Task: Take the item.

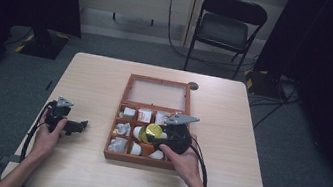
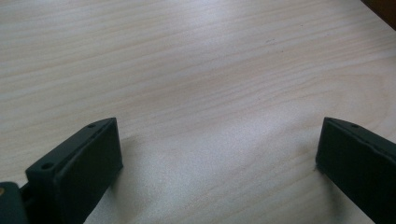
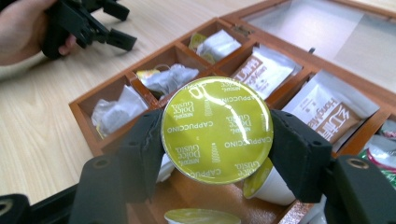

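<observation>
1. The right gripper (image 3: pixel 217 135) has a coffee capsule (image 3: pixel 216 129) pinched between its two black jaws, one pad on each side of the rim. The yellow-green foil lid reads "Nescafé Dolce Gusto Cappuccino" and faces straight at the camera.

2. The capsule hangs just above the wooden compartment box (image 1: pixel 115 131). In the high view it shows as a yellow disc (image 1: pixel 153 133) over the middle cells of the box, towards its near edge. It isn't resting on anything as far as I can tell.

3. Below it there are more capsules (image 3: pixel 268 184) in the near cells, and sachets and tea bags (image 3: pixel 266 70) in the cells further back. The box's glazed lid (image 1: pixel 158 94) lies folded open on the far side.

4. The left gripper (image 1: pixel 79 126) sits on the table (image 1: pixel 229 134) off to the left of the box, well apart from it. Its jaws are spread wide with nothing between them, just bare wood grain.

5. My read: this is the lift-out step, with the capsule gripped and clear of its cell.

6. Next move probably calls for carrying it over the box wall without clipping the dividers, keeping the squeeze steady so the thin rim doesn't slip or crumple. Where it gets set down I can't tell.
</observation>
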Demonstrator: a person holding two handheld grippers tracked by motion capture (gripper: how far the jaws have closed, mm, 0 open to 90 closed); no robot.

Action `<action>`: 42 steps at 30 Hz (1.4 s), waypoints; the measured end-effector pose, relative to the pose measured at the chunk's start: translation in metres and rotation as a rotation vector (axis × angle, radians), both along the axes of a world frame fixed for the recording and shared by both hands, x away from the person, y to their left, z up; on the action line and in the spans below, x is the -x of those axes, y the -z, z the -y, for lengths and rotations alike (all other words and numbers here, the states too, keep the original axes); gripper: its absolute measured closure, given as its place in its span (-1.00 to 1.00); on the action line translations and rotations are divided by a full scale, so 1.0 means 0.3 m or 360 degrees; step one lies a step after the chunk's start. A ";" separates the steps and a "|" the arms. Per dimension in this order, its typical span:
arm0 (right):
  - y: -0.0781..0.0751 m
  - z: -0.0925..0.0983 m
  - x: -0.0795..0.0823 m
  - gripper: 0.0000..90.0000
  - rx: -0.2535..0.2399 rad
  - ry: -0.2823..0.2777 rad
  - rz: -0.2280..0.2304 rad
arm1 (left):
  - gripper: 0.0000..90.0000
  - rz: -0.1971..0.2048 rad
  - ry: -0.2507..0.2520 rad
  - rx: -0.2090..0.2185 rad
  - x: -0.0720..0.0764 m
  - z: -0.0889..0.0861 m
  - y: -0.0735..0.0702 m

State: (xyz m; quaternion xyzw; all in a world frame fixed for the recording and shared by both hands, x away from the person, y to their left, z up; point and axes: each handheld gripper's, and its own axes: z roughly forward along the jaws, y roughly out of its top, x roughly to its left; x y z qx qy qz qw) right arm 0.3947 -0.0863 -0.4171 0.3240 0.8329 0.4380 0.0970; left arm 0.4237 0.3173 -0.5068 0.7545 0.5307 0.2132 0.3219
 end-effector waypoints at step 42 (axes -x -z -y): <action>-0.126 0.138 0.011 -0.16 -0.0177 0.0119 0.0135 | -1.00 0.0000 0.0000 0.0000 0.000 0.000 0.000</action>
